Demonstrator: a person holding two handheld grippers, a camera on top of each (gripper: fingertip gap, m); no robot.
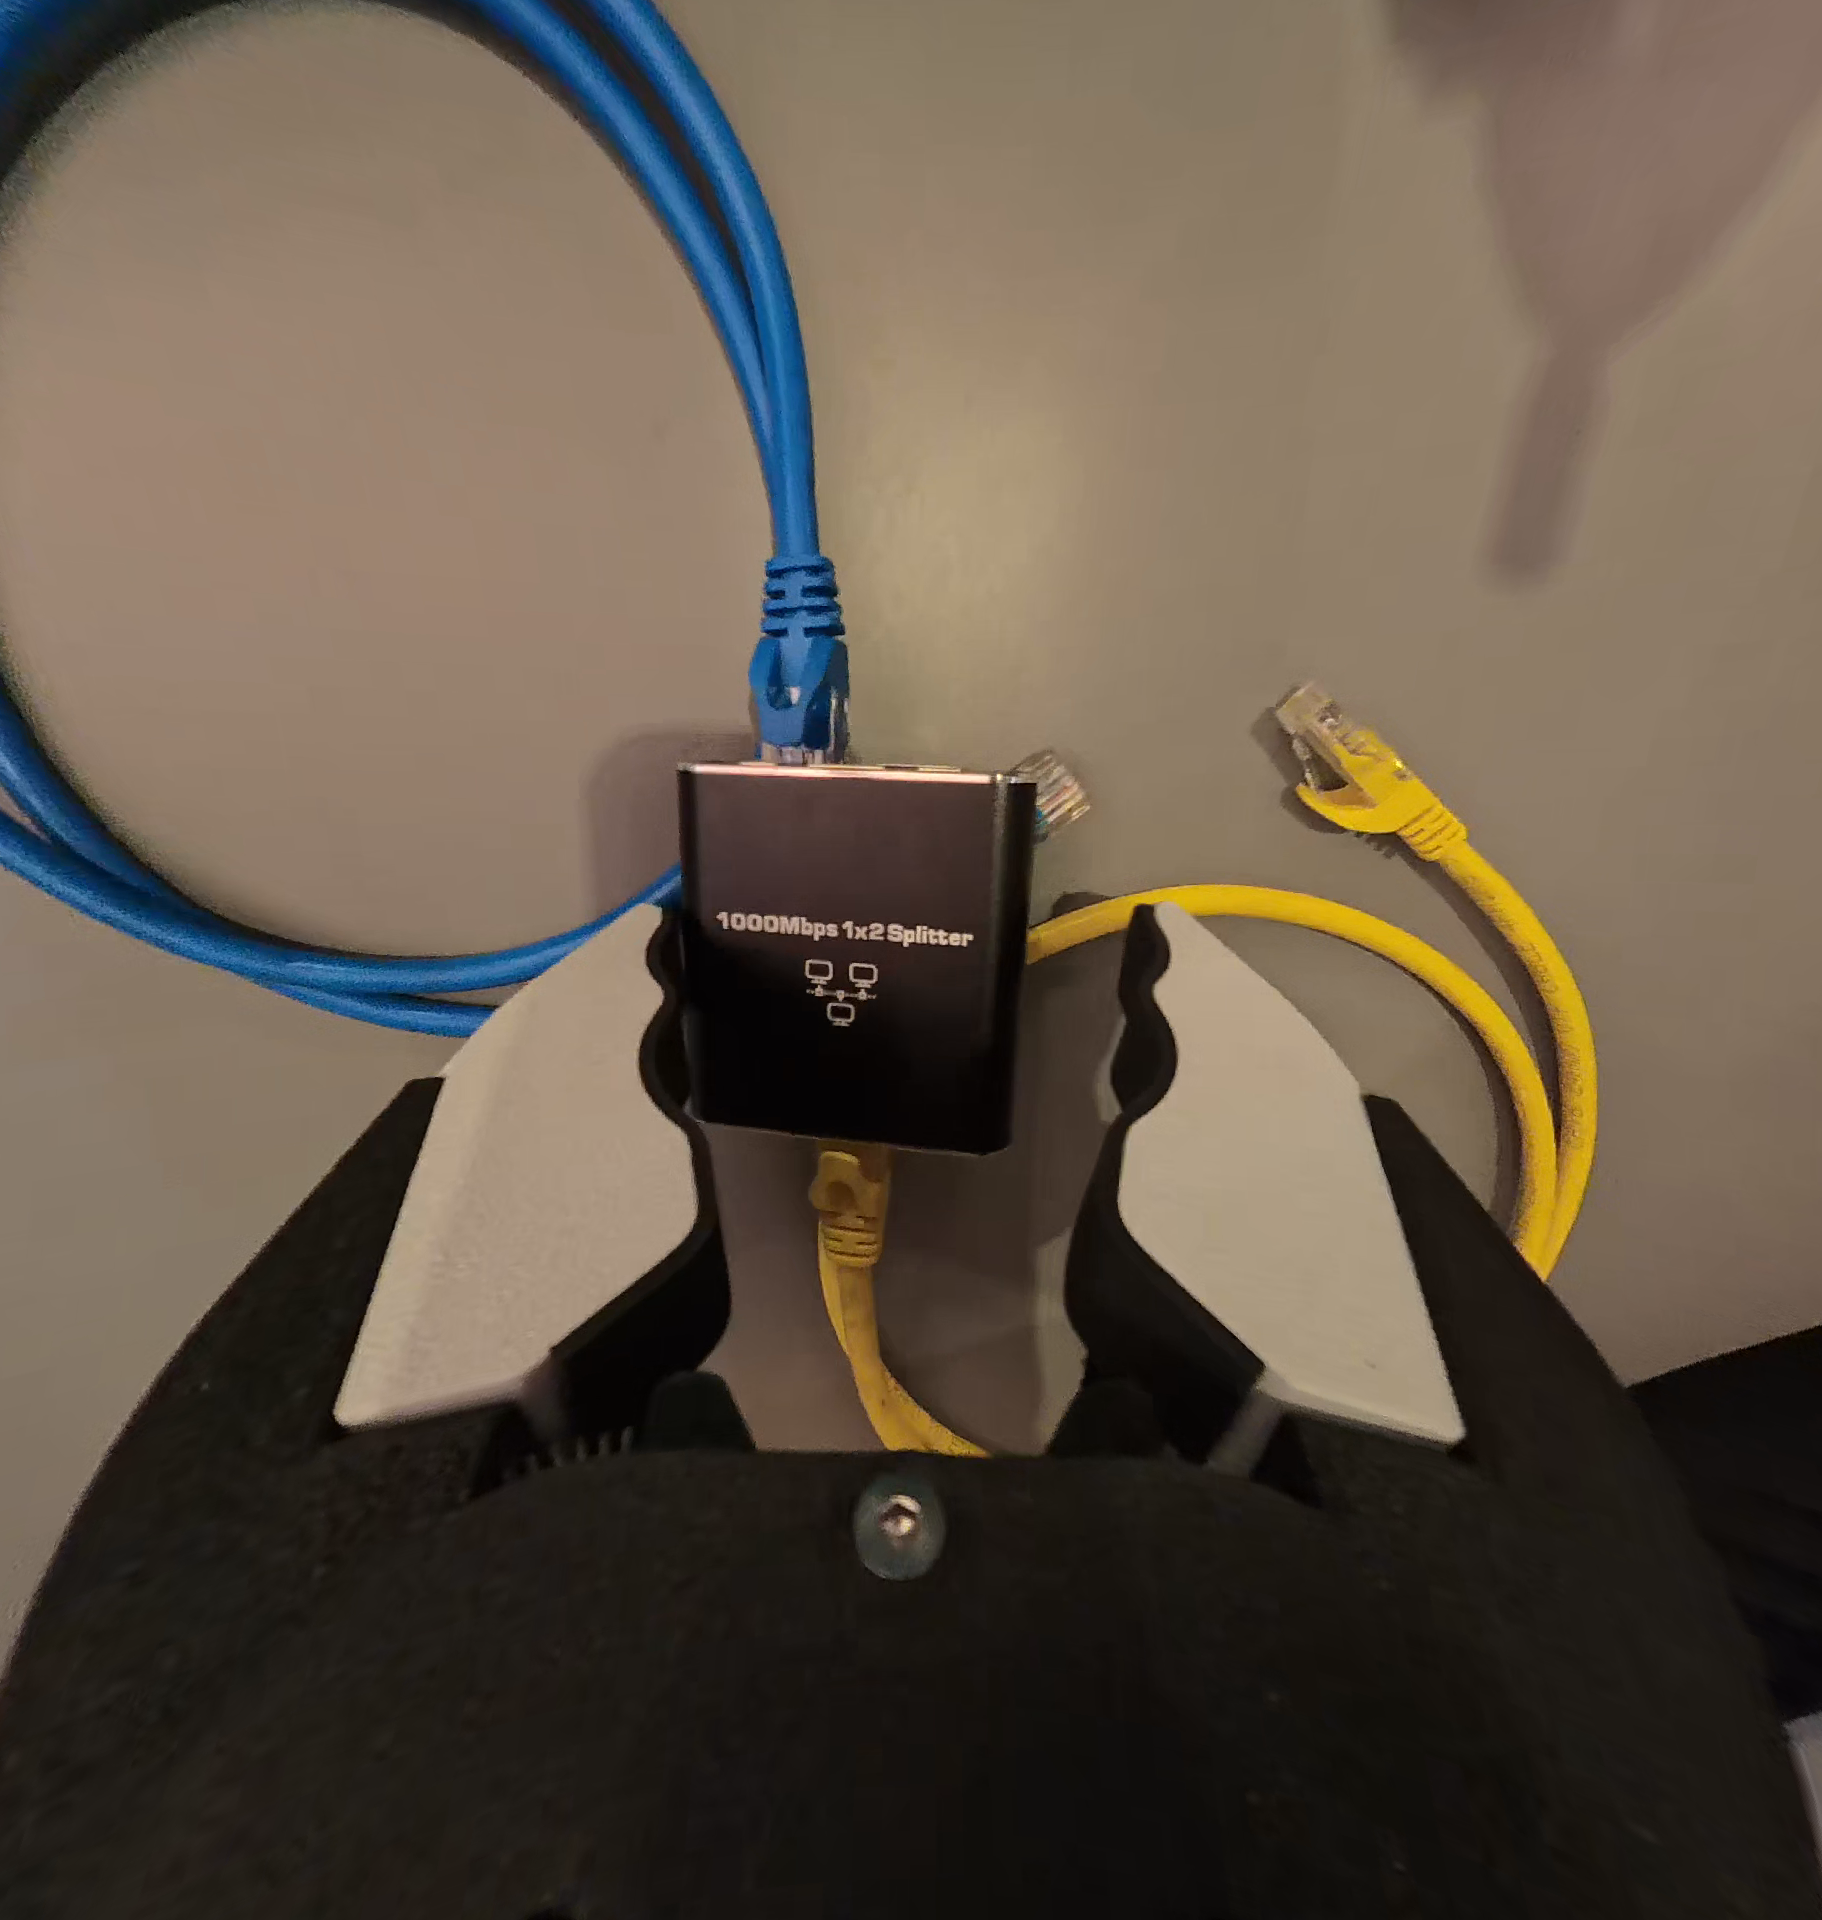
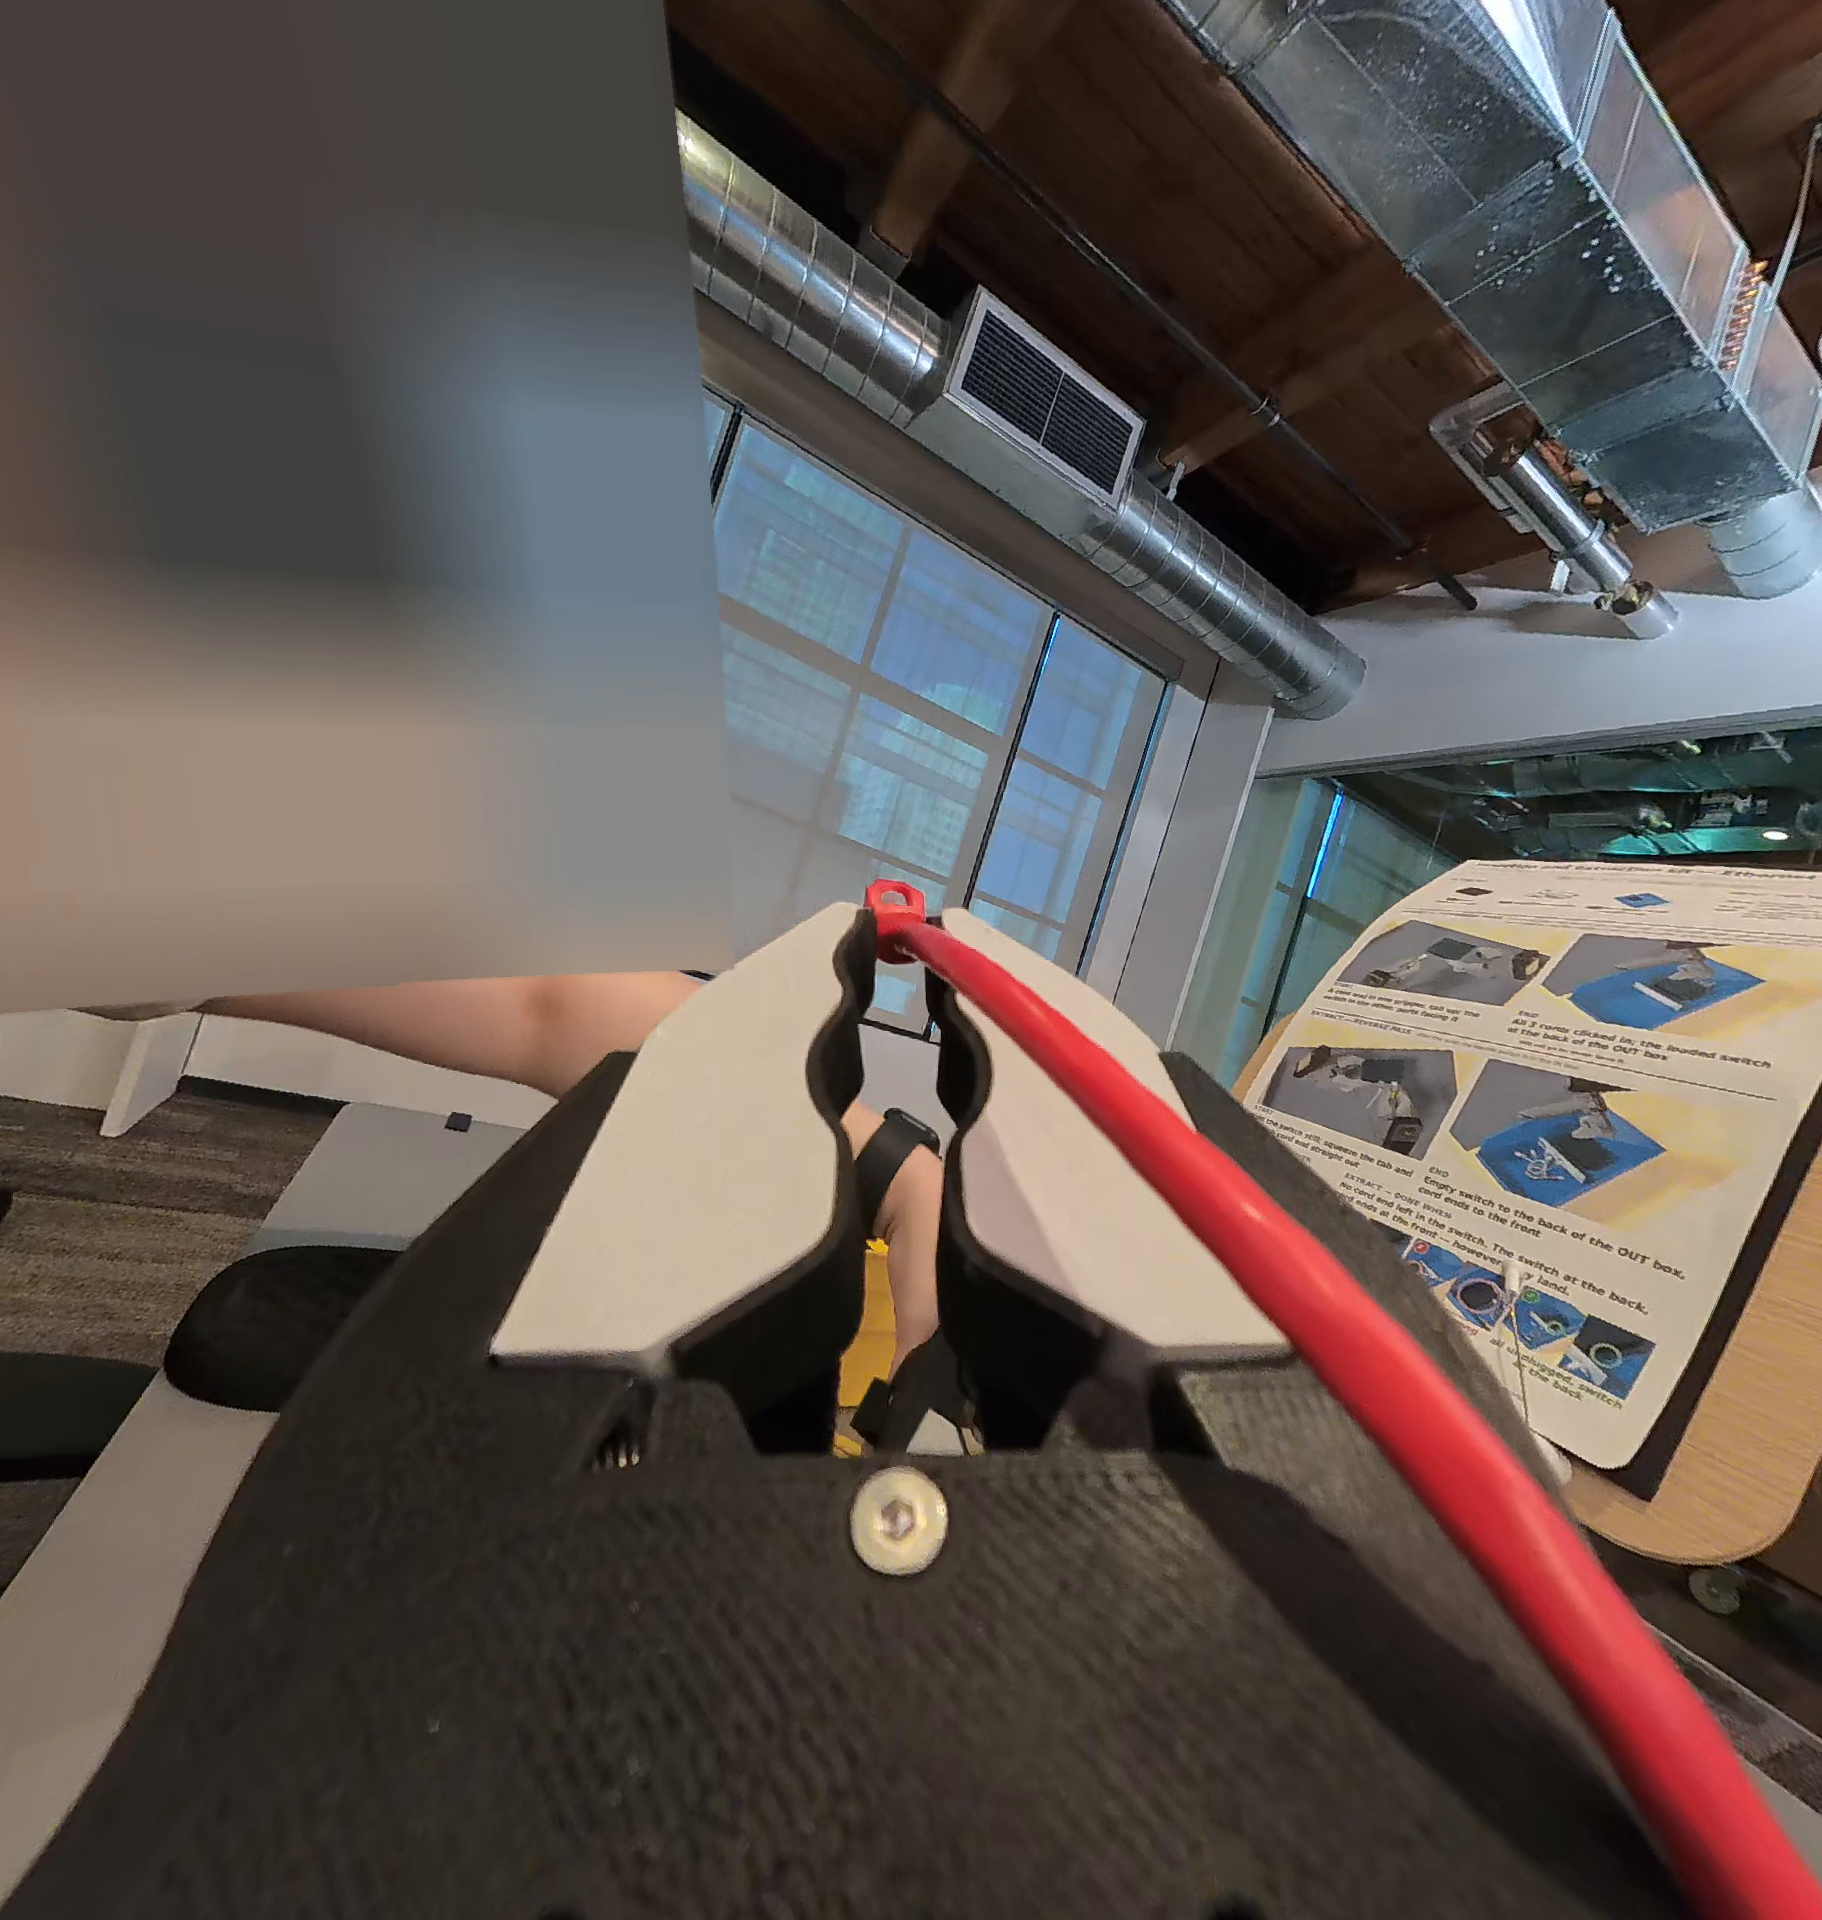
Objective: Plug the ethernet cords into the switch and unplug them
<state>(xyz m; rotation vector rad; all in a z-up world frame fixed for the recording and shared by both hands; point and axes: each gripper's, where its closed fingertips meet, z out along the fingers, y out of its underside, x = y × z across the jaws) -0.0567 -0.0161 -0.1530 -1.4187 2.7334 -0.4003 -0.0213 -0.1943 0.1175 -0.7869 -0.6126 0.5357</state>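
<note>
Step in hand: plugging in — the blue cord (image 1: 772, 436) and one yellow cord (image 1: 847, 1236) already sit in the black switch (image 1: 850, 956) on the grey table (image 1: 1146, 416).
Left gripper (image 1: 891, 961): released, fingers spread around the switch, a gap on the right side.
Right gripper (image 2: 899, 925): clenched on the red cord (image 2: 1198, 1205) just behind its plug, raised away from the table.
Next move: probably to bring the red plug to the free port — careful alignment is needed.
Materials: smooth metal-looking box, rubbery round cords, clear plastic plugs.
</note>
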